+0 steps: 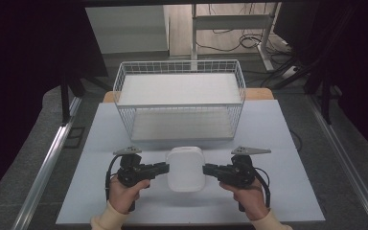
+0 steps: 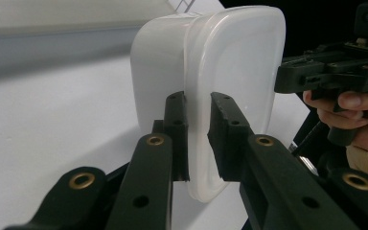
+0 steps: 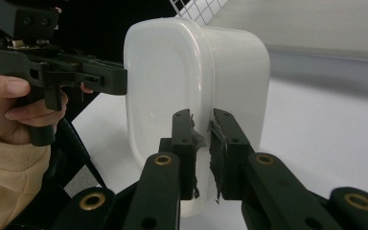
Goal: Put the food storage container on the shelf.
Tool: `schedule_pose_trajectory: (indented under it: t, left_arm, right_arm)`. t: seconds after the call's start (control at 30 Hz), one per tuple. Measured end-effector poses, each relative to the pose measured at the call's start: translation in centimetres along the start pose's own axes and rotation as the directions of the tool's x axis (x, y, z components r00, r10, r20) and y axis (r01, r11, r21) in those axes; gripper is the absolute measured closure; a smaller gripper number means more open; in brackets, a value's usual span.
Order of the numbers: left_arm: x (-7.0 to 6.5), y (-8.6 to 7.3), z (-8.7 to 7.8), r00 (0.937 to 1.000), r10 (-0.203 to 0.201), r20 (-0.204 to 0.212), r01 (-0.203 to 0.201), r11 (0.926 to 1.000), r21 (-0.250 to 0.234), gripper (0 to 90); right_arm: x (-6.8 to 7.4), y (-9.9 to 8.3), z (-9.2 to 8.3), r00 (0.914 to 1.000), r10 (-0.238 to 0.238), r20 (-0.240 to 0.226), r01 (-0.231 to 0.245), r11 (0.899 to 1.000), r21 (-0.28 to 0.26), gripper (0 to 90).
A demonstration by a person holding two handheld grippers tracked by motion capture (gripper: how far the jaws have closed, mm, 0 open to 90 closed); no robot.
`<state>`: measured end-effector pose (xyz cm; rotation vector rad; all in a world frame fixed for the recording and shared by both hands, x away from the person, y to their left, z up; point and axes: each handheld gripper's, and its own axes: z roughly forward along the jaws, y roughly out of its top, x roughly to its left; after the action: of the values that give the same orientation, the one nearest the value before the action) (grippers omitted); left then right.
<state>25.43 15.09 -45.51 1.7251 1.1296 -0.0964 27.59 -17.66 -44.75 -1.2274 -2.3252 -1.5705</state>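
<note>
A white, rounded plastic box (image 1: 186, 168) with a lipped lid hangs over the near middle of the white tabletop (image 1: 96, 191), held from both sides. My left gripper (image 1: 166, 168) is shut on the box's left rim; the left gripper view shows its pads pinching the thin lip of the box (image 2: 230, 57) at my left gripper (image 2: 199, 103). On the opposite rim my right gripper (image 1: 205, 168) is shut, its worn pads clamping the lip of the box (image 3: 172, 72) at my right gripper (image 3: 202, 120). Each gripper view shows the other gripper against the box's far edge.
A white wire basket (image 1: 120, 86) with a white floor stands at the far side of the table, just behind the box. Metal rails run along both sides of the table. Cables and desk legs lie on the floor beyond.
</note>
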Motion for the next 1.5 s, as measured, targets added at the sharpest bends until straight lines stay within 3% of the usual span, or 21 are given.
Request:
schedule_pose_trajectory:
  t: [0.17,0.27,0.4,0.53,0.8,1.1,1.27,1.5]
  left_arm:
    - [-0.1,0.3,-0.2,0.9999,0.009,-0.008,-0.009,0.9999,-0.008,78.9]
    - [-0.5,1.4,-0.4,0.9990,0.036,-0.027,-0.036,0.9993,-0.010,79.0]
    - [-0.6,2.4,-0.5,0.9988,0.045,-0.021,-0.045,0.9987,-0.022,79.0]
    - [-0.6,4.0,-0.6,0.9973,0.069,-0.026,-0.069,0.9973,-0.026,79.0]
    - [0.1,7.1,-1.1,0.9955,0.091,-0.027,-0.092,0.9944,-0.051,78.9]
    - [-0.3,9.0,-1.2,0.9924,0.113,-0.047,-0.116,0.9914,-0.060,78.7]
    - [-0.3,10.0,-1.3,0.9942,0.104,-0.027,-0.106,0.9918,-0.071,78.6]
    - [-0.8,11.7,-1.7,0.9915,0.125,-0.037,-0.127,0.9885,-0.082,78.5]
  right_arm:
    - [0.3,0.5,0.0,0.9996,-0.023,0.015,0.023,1.000,-0.001,79.9]
    - [0.3,1.1,0.1,0.9987,-0.038,0.033,0.039,0.999,-0.008,79.7]
    - [0.3,1.8,-0.2,0.9987,-0.042,0.028,0.042,0.999,-0.021,79.7]
    - [0.4,3.8,-0.4,0.9948,-0.086,0.053,0.088,0.996,-0.027,79.5]
    - [0.4,7.0,-0.2,0.9906,-0.123,0.059,0.126,0.991,-0.042,79.7]
    - [0.3,8.8,-0.5,0.9899,-0.127,0.063,0.131,0.989,-0.067,79.8]
    - [0.3,9.6,-0.8,0.9906,-0.126,0.053,0.130,0.988,-0.080,80.0]
    - [0.7,11.4,-1.5,0.9891,-0.136,0.057,0.141,0.985,-0.102,80.1]
